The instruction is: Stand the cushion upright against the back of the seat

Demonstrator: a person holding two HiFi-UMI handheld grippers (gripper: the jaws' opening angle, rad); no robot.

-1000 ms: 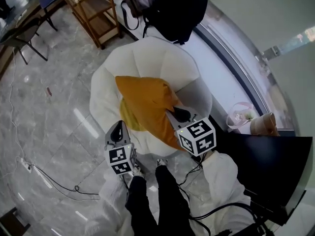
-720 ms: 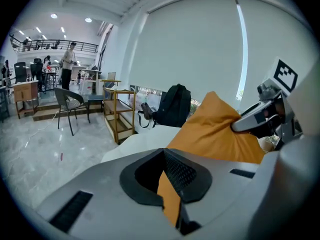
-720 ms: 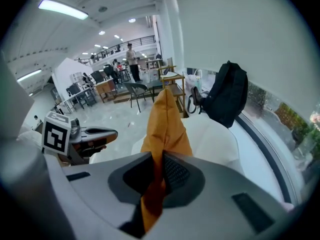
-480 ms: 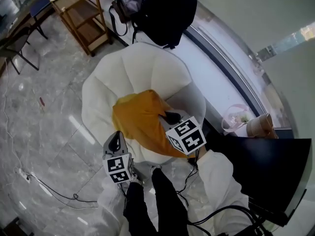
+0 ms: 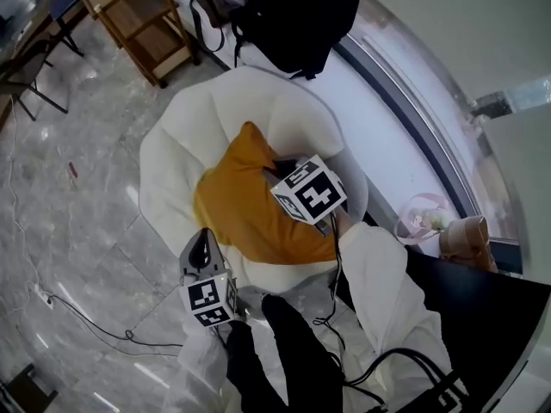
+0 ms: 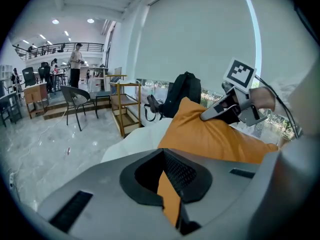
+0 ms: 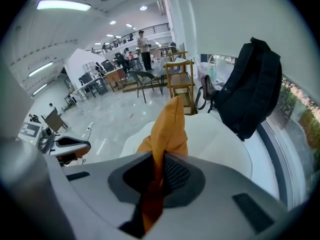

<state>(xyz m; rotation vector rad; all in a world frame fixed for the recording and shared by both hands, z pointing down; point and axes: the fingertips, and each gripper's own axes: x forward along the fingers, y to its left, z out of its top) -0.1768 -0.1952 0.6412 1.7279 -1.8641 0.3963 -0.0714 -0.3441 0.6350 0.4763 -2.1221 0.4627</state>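
An orange cushion point(image 5: 245, 209) lies tilted on the seat of a white shell-shaped armchair point(image 5: 258, 101), with one corner pointing at the chair's back. My right gripper point(image 5: 282, 169) is over the cushion's right half and shut on its edge. In the right gripper view the orange fabric point(image 7: 170, 129) rises out of the closed right gripper point(image 7: 155, 181). My left gripper point(image 5: 204, 241) is at the seat's front left, shut on the cushion's near corner. The left gripper view shows an orange strip pinched in the left gripper point(image 6: 170, 186), and the right gripper point(image 6: 225, 106) on the cushion point(image 6: 215, 136).
A black backpack point(image 5: 301, 15) leans behind the chair on the window ledge. A wooden shelf unit point(image 5: 142, 24) stands at the back left, with a folding chair point(image 5: 26, 76) further left. A cable point(image 5: 86, 317) runs over the marble floor. A dark tabletop point(image 5: 491, 317) lies at the right.
My right gripper has swung from the seat's front edge up and left toward the chair's back, taking the cushion's edge along. The cushion has bunched and turned. The left gripper shifted slightly.
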